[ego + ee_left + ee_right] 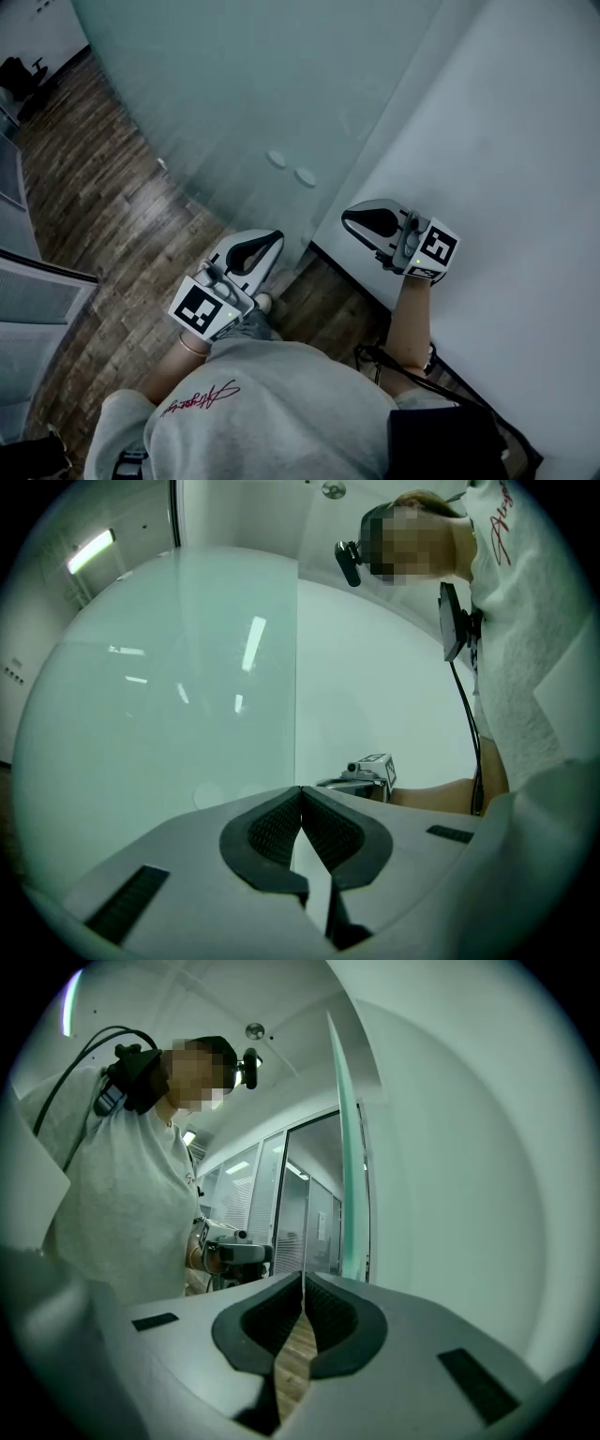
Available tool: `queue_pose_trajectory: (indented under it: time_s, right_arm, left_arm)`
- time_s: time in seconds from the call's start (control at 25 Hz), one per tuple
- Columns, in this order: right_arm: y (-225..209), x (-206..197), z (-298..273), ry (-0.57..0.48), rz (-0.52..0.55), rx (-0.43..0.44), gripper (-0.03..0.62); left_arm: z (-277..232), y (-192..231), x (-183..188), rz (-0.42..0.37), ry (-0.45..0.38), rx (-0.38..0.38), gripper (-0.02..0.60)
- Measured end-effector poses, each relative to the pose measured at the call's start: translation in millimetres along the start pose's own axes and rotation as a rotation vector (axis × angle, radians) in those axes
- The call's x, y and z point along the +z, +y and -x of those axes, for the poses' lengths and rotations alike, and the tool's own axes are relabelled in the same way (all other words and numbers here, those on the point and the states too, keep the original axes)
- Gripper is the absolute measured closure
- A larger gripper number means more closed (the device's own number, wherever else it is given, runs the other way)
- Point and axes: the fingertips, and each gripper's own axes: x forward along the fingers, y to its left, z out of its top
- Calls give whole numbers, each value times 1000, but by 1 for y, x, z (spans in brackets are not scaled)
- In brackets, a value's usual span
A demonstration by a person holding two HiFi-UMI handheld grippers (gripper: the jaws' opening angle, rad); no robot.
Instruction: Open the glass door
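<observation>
Since both tools have their jaws pressed together on nothing, the coming move would be a push, I think. The left tool faces the frosted pane of the glass door, just below two round fittings. The right tool stands on the wall side. The door's upright free edge lies ahead, between them, and seems already ajar.

An office corridor, shown by a frosted glass door, glazed partition walls, wood-plank floor and ceiling strip light.
</observation>
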Motion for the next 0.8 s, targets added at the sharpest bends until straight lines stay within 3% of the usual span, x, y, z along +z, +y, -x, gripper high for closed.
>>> queue_pose_trajectory:
  time_s: [0.12, 0.24, 0.56, 0.8]
  right_arm:
    - [20, 6, -12, -39, -8, 12, 569]
    - [36, 9, -24, -33, 10, -30, 569]
    - [47, -14, -44, 43, 18, -66, 572]
    - [51, -14, -52, 12, 26, -74, 576]
  left_arm:
    - [6, -2, 5, -9, -12, 28, 569]
    - [14, -5, 7, -17, -20, 56, 569]
    - [19, -2, -3, -34, -11, 119, 569]
    - [21, 2, -13, -33, -2, 143, 569]
